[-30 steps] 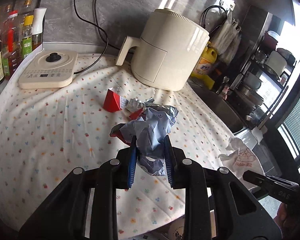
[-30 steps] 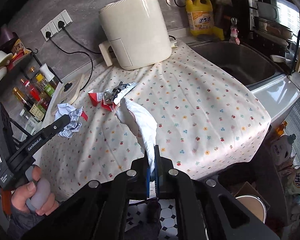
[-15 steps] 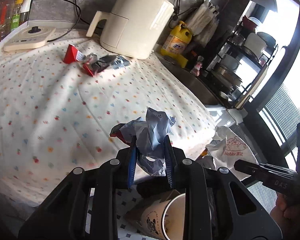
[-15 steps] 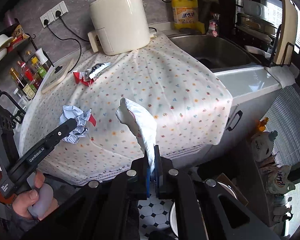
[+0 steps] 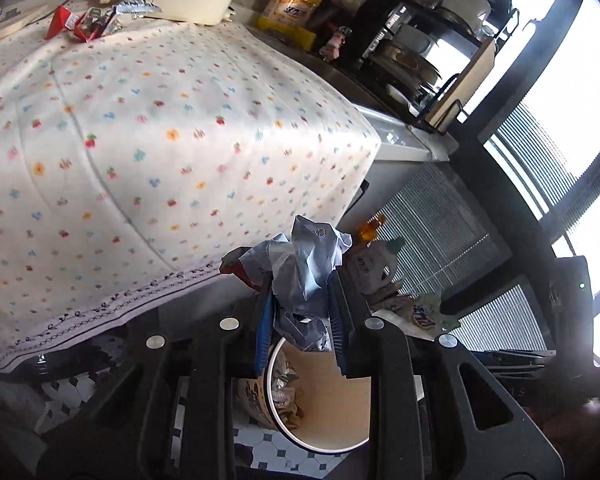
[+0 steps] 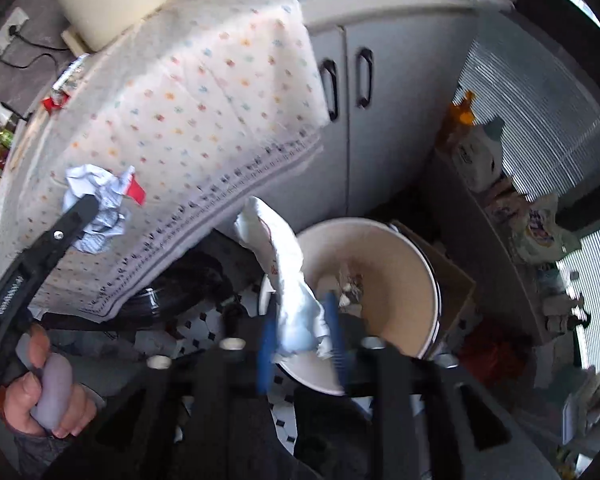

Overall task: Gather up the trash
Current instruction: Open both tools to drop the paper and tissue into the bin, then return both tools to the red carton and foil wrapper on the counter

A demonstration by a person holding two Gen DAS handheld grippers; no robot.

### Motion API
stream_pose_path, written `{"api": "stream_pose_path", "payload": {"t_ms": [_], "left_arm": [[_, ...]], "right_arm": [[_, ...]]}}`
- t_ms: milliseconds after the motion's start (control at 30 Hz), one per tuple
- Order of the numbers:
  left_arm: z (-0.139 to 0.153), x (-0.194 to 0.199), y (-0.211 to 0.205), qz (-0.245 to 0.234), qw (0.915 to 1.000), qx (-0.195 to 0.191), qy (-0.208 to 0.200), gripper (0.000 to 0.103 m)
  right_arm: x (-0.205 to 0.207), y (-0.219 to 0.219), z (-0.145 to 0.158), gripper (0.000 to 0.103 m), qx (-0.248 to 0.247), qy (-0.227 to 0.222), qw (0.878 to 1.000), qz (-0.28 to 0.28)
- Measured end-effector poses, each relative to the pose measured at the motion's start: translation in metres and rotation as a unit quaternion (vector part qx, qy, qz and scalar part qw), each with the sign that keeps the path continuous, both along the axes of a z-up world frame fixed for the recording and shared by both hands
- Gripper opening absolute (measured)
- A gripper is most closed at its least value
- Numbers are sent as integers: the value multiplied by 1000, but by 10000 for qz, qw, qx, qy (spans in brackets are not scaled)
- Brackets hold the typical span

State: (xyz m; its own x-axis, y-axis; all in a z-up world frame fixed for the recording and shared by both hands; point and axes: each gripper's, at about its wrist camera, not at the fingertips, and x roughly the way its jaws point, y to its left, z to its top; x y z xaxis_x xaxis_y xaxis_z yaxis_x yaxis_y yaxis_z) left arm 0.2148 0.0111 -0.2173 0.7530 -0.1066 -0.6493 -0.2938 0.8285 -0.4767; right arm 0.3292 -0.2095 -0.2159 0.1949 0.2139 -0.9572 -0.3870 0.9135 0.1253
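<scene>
step: drop trash in bin (image 6: 428,280) | left gripper (image 5: 300,320) clamps crumpled wrapper (image 5: 304,268) above rim | right gripper (image 6: 302,344) parted, white bag (image 6: 288,280) slipping binward | tip: centre over opening before letting go

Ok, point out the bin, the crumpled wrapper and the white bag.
bin (image 6: 428,280), right wrist view, inner wall.
crumpled wrapper (image 5: 306,268), left wrist view, its grey middle.
white bag (image 6: 284,256), right wrist view, its upper fold.
</scene>
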Motion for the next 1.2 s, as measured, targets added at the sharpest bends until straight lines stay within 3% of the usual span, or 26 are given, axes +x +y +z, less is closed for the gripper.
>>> {"api": "stream_pose_path", "payload": {"t_ms": [200,400,567,633,967,1200], "left_arm": [[-14,13,-32,-464,9988,-45,152,25],[-32,33,-67,-1057,9931,-119,483,27],[-33,37,-86,-1400,9887,-304,445,62],[-27,36,-88,-1462,9881,-266,385,70],[16,26,-36,-908,9957,29,167,85],[57,9,29,-294,9989,357,-81,96]], "right_arm": [[-3,-34,8,76,-76,-290,9993,-218],[-9,-63,25,78,-105,-576,9967,-556],[-10,-84,38,78,-54,-731,9934,-879],[-10,-86,42,78,-29,-778,9925,-937],[-9,-48,64,78,171,-878,9928,-795],[-5,13,88,90,474,-1094,9917,-488]]}}
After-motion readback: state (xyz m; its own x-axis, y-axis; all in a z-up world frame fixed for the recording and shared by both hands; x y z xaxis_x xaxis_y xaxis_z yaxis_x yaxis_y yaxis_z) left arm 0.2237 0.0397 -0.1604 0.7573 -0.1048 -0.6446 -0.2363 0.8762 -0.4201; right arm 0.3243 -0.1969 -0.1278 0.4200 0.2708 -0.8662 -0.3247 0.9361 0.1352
